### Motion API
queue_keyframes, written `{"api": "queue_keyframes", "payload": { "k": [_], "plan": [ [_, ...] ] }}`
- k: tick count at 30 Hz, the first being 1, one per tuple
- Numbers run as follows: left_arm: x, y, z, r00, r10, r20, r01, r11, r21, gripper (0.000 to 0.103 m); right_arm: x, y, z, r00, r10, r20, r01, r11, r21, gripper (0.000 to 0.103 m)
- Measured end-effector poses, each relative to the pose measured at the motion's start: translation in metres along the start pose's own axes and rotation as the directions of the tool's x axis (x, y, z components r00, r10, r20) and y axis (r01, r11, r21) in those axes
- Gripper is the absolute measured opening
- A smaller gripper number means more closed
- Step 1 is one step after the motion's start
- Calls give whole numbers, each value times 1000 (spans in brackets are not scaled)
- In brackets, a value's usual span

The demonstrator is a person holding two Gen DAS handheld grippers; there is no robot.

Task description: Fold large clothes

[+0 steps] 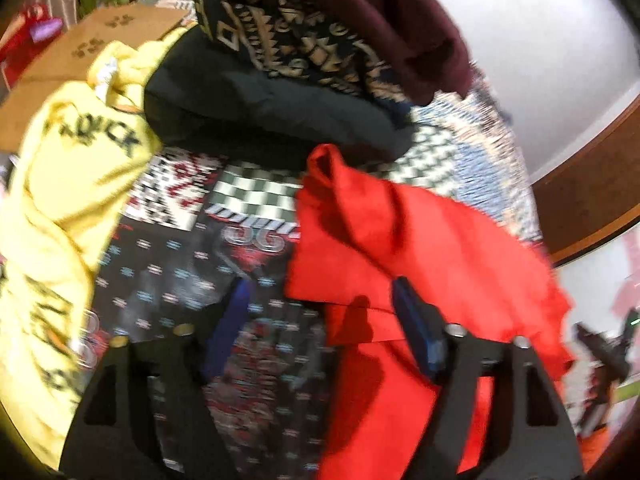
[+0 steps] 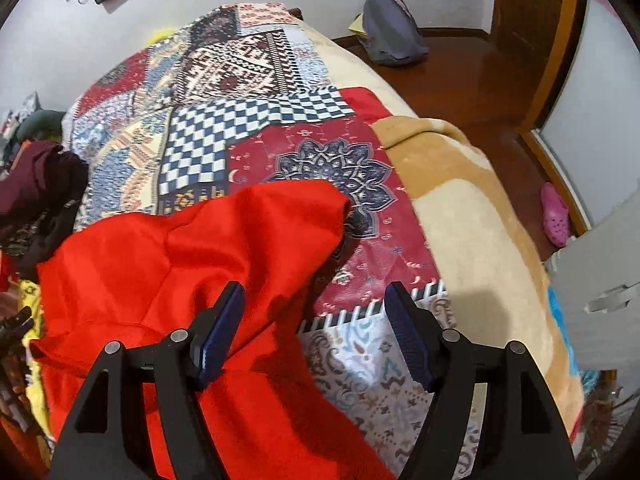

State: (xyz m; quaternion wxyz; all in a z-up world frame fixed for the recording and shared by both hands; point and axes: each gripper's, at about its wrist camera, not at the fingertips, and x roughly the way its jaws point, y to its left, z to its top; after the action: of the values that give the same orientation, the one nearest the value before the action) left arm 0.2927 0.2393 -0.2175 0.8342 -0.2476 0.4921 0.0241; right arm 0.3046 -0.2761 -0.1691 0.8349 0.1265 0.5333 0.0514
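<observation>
A bright red garment (image 1: 420,248) lies crumpled on the patchwork bedspread (image 1: 248,196). My left gripper (image 1: 320,296) hangs over its left edge, jaws wide apart; the right blue finger (image 1: 412,312) is above the red cloth and the left one above the bedspread, neither pressing on anything. In the right wrist view the same red garment (image 2: 180,248) spreads to the lower left. My right gripper (image 2: 316,292) stands open over its right edge, with cloth lying loose beneath the jaws and the bedspread (image 2: 256,136) beyond.
A yellow printed garment (image 1: 60,200), a black one (image 1: 260,112), a dark gold-patterned cloth (image 1: 288,36) and a maroon one (image 1: 392,12) are piled at the far side. A beige blanket (image 2: 480,220) covers the bed's right edge; a pink shoe (image 2: 554,214) and a grey bag (image 2: 390,28) lie on the wooden floor.
</observation>
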Motion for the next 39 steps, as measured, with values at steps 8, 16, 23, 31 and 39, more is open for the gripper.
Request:
{"api": "queue_keyframes", "payload": {
  "k": [8, 16, 23, 31, 39],
  "plan": [
    [57, -2, 3, 984, -139, -110, 119, 978, -171, 85, 45, -6, 5, 993, 87, -77, -78, 991, 113, 69],
    [81, -21, 7, 974, -194, -120, 177, 975, -138, 80, 65, 5, 15, 989, 141, -36, -137, 985, 108, 68],
    [63, -34, 9, 987, -156, -43, 152, 984, -88, 32, 69, 26, 16, 980, 191, -54, -188, 980, 59, 18],
    [18, -87, 4, 998, -14, 62, 4, 986, 169, 20, 17, 31, 20, 977, 198, 78, -198, 980, 1, 11],
    [-17, -158, 21, 985, -70, 160, 11, 940, 341, 19, -31, 45, 46, 964, 167, 205, -153, 985, -84, 9]
  ]
}}
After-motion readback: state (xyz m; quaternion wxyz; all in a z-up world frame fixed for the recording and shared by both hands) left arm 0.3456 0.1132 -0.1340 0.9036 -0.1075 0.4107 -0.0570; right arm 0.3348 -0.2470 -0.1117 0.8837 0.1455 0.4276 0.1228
